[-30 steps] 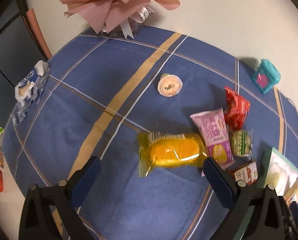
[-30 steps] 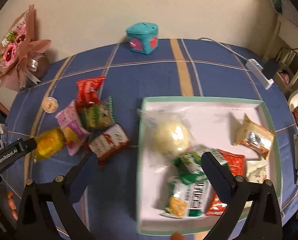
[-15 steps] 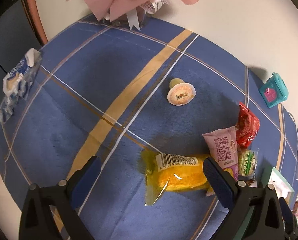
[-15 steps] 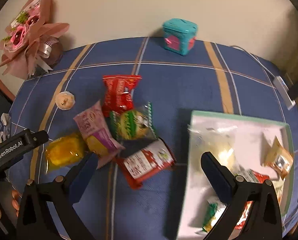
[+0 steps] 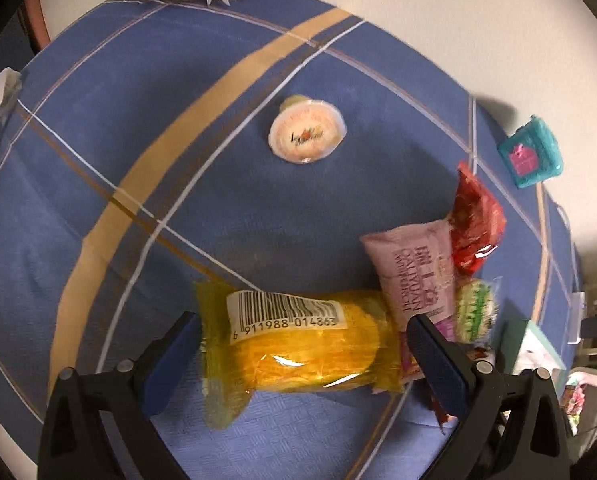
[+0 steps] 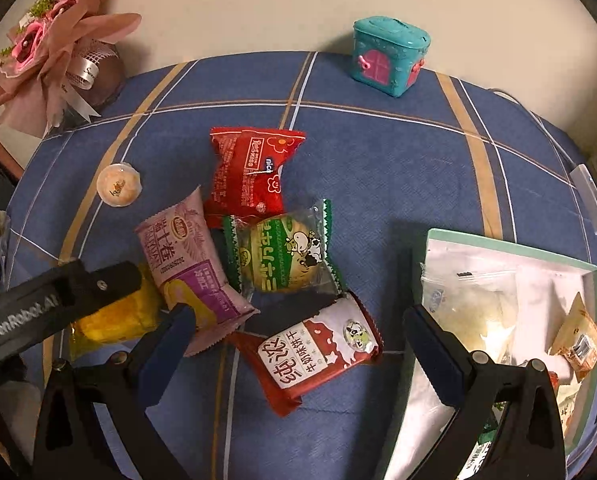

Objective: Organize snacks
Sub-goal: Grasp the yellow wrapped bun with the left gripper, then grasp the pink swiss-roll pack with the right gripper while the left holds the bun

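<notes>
Since a second ago my left hand-held gripper has dropped close over the yellow cake packet, and my right one has swung away from the tray toward the loose snacks.

From the left wrist I see a blue plaid cloth covering the tabletop, with a pale wall behind it. The yellow cake packet lies between my spread fingers, barcode up; I cannot tell whether the pads touch it. A pink packet overlaps its right end, and a jelly cup sits apart, farther back. A teal toy box stands at the far right edge.

From the right wrist I see things the left view lacks or only clips: a pink bouquet in the far left corner, and a green-rimmed tray at the right holding wrapped snacks. My right hand-held gripper hangs released above a red-and-white biscuit packet. A green bun packet and a red packet lie just beyond it.
</notes>
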`<state>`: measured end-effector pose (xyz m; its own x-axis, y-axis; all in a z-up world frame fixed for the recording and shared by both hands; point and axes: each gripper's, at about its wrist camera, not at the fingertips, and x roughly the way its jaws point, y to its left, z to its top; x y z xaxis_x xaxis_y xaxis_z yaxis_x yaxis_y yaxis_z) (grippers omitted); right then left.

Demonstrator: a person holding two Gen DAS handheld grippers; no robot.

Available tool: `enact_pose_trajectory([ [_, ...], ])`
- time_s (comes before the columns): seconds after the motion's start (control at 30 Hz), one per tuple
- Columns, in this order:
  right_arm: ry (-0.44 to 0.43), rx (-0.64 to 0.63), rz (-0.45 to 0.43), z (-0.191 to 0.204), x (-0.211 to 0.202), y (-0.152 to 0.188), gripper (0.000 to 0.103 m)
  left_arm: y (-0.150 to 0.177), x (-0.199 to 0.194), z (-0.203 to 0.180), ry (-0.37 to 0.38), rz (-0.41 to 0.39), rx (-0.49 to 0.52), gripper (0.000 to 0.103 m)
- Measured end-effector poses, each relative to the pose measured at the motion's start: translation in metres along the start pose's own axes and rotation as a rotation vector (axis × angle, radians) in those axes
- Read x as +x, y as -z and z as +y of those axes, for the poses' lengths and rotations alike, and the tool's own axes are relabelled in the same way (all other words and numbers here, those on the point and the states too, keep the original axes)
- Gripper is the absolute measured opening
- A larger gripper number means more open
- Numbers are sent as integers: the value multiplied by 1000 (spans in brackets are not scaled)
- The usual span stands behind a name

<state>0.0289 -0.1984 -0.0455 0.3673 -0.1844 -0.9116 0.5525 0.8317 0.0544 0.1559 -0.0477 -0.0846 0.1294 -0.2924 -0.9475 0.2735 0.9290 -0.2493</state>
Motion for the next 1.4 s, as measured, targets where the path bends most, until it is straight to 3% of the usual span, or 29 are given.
enact_pose_trajectory([
  [0.33,-24,-36,7,15,9,-7,103,-7,10,28,-26,3,-99,103],
  [0.53,-41,-133,28,37,16,-17,103,-12,8,40,-23,-10,-116,102],
  [0.7,-22,-229,35,56,18,-24,103,-17,6,46,-3,-16,-133,94],
  [0.97,-28,-349,4,83,23,-24,101,-14,9,48,11,-9,-133,93],
  [1.03,-29,-373,-3,88,25,-22,97,-14,10,47,13,-9,-132,92],
  [1.2,-23,-381,8,92,32,-21,56,-15,2,55,21,-4,-128,90],
  [1.4,-50,-358,16,90,38,-20,43,-14,-1,57,29,-17,-130,84],
])
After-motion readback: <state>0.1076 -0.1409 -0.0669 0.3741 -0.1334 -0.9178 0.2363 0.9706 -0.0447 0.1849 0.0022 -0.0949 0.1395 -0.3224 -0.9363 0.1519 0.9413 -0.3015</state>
